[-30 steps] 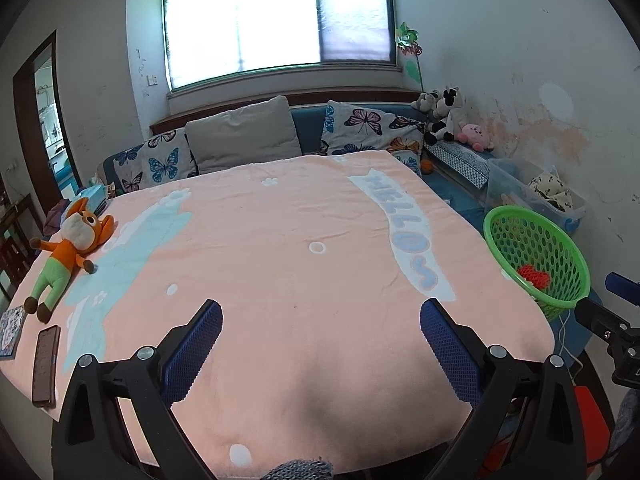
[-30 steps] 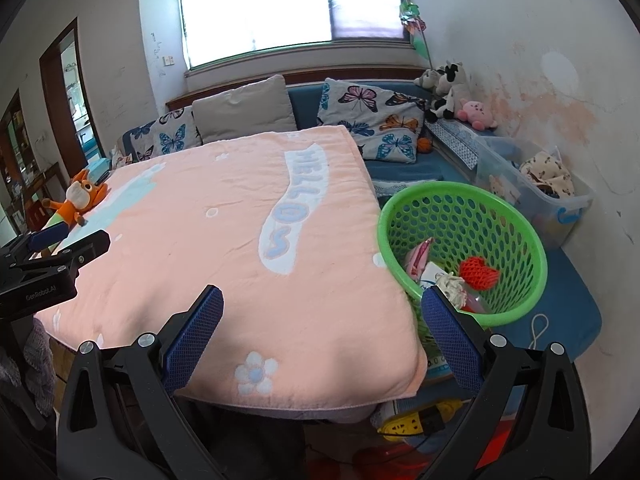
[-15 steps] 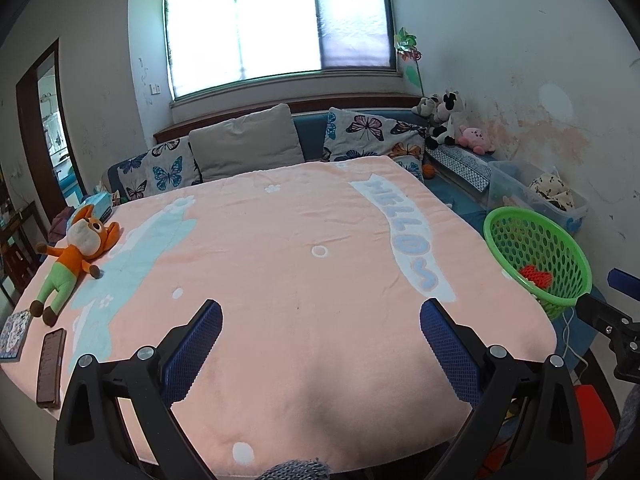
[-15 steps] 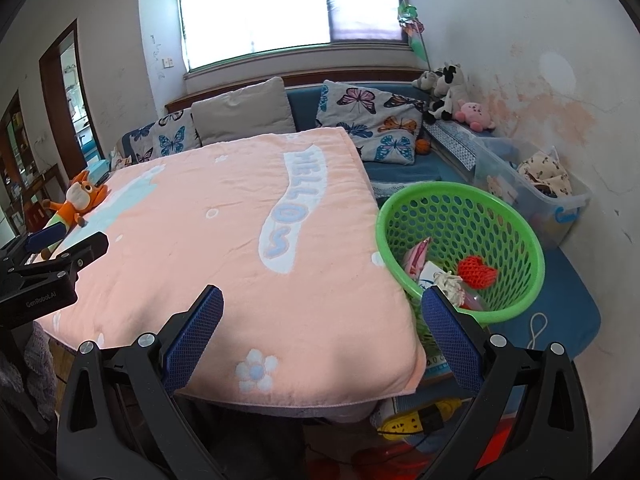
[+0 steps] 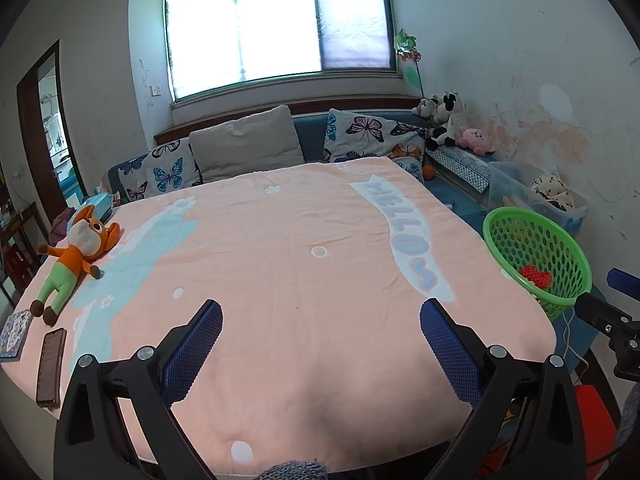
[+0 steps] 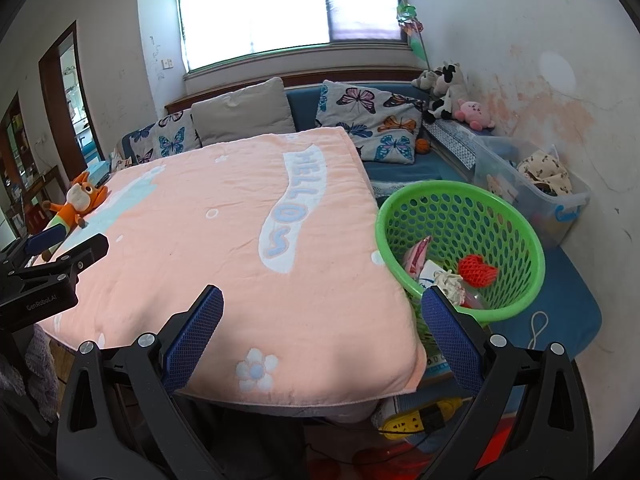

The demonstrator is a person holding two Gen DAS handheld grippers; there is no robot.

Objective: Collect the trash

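Trash is already sitting in the round green perforated plastic basket [image 6: 460, 248] beside the pink blanket-covered table [image 6: 224, 216]. We are holding left gripper [image 5: 320, 344] and right gripper [image 6: 322, 330] wide apart and empty, and we are risking grabbing the orange plush toy [image 5: 76, 252] or dark phone [image 5: 50, 366] as trash.

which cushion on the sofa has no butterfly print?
The plain beige cushion, sitting between the two butterfly-print cushions; it is the only unpatterned one.

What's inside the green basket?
The green basket holds a red mesh net, a pink wrapper and crumpled white paper. Anything beneath these is hidden.
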